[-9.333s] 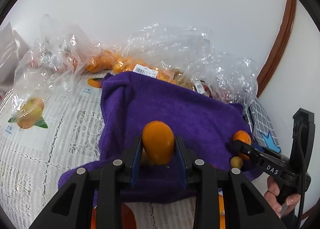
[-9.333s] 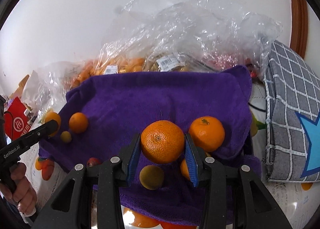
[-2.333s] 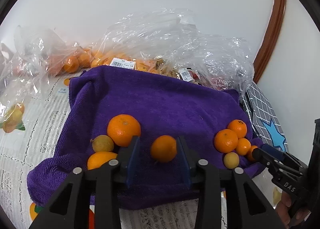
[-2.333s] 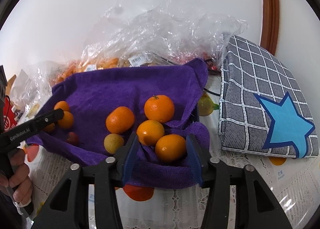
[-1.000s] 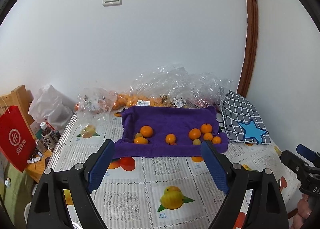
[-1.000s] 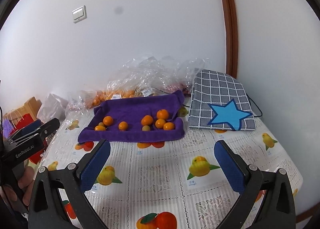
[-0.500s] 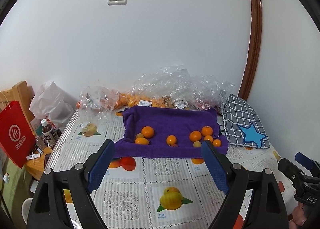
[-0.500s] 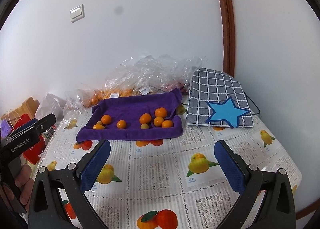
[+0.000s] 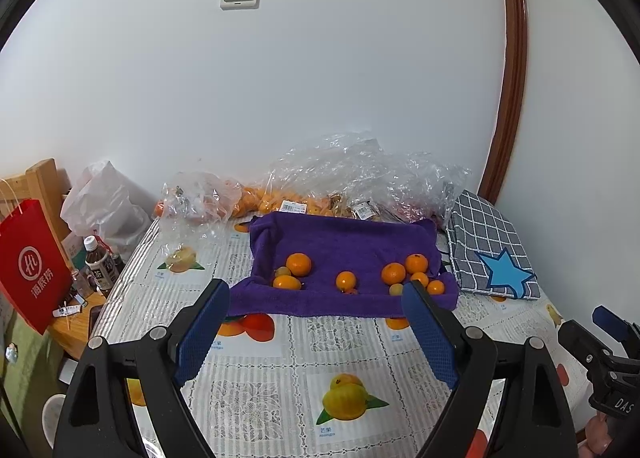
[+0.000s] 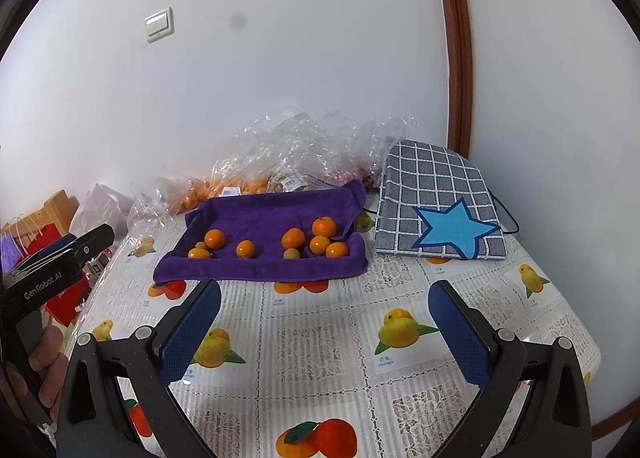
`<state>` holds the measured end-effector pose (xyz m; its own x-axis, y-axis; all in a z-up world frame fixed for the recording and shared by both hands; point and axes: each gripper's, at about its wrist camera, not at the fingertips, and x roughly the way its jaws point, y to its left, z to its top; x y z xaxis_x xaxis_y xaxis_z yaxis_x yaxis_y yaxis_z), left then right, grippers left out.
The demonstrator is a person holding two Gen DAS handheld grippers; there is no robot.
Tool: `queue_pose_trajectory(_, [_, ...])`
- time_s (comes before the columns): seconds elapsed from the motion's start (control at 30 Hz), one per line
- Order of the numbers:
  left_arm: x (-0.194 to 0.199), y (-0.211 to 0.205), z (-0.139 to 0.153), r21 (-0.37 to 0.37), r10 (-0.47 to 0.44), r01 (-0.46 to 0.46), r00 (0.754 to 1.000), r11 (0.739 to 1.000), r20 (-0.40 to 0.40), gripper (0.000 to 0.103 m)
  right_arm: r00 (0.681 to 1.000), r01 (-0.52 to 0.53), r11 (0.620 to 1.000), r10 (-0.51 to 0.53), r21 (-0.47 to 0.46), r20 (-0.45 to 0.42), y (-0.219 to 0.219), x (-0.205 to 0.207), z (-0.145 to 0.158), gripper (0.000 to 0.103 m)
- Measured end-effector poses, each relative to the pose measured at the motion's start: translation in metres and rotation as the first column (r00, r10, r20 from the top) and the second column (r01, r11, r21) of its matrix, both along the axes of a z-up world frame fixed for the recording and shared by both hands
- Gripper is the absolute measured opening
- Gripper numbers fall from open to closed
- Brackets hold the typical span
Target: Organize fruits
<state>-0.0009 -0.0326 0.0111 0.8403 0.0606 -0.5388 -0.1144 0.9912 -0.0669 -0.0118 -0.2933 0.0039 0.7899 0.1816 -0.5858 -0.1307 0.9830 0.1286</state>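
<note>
Both the left gripper [image 9: 316, 304] and right gripper [image 10: 324, 310] hang wide open and empty, well back from the fruits [image 9: 345, 280] grouped on the purple towel [image 9: 344, 242], so sorting looks about finished, perhaps needing only a last check.

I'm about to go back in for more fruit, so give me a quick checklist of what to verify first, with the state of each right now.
1. Left gripper open and empty: ok.
2. Right gripper open and empty: ok.
3. Fruit resting on the purple towel, none on the tablecloth: ok.
4. Lone orange in the towel's middle has space around it for fingers: ok.
5. Right-hand cluster packed together, hard to single out one: not ok.
6. Amount of fruit left in the plastic bags: cannot tell.
</note>
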Motion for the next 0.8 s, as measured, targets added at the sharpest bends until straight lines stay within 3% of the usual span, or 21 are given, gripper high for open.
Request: queue_pose_trajectory(0.8, [-0.0016, 0.0003, -0.0003, -0.001, 0.006, -0.006, 1.0, 1.0, 0.003, 0.087, 1.0, -0.01, 1.0, 0.01, -0.004, 0.009, 0.0025, -0.0028, 0.0021, 0.102])
